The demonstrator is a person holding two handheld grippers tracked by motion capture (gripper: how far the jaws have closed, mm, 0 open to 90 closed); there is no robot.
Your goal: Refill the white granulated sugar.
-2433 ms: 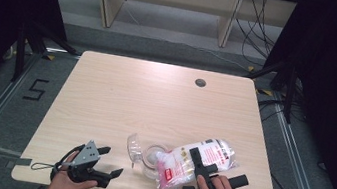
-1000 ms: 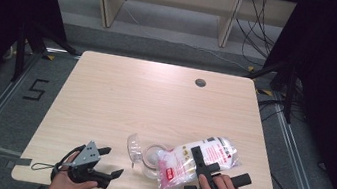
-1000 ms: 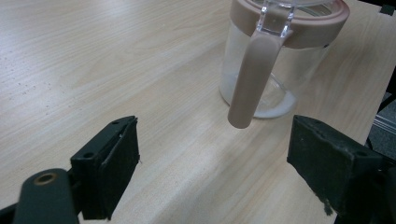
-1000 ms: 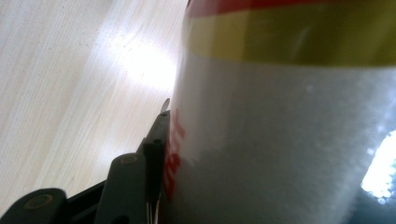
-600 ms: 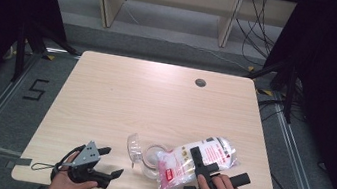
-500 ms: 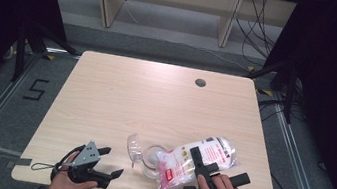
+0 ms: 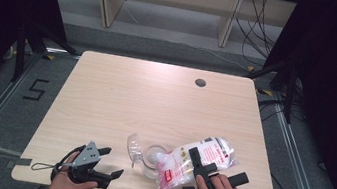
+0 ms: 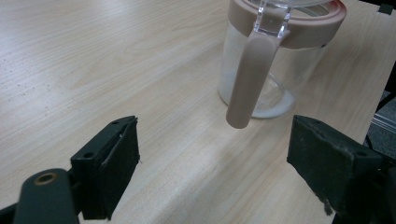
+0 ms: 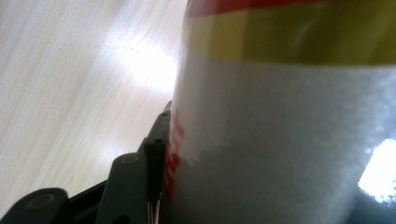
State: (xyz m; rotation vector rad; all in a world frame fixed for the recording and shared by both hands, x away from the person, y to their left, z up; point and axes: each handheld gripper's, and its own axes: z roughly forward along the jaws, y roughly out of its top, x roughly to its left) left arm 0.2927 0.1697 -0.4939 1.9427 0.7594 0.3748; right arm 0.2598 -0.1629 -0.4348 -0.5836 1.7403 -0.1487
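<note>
Your right gripper [image 7: 195, 160] clamps the one bag [image 7: 197, 162], seemingly tilted over the one jar [image 7: 149, 156]; your left gripper [image 7: 110, 163] rests spread, empty.

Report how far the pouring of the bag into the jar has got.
Done: the jar stands open, with a little white at its bottom. In hand: the right claw grips the white bag, tilted at the jar's mouth. The left claw waits open beside it. Left: the bag looks nearly full, so most of the pour.
</note>
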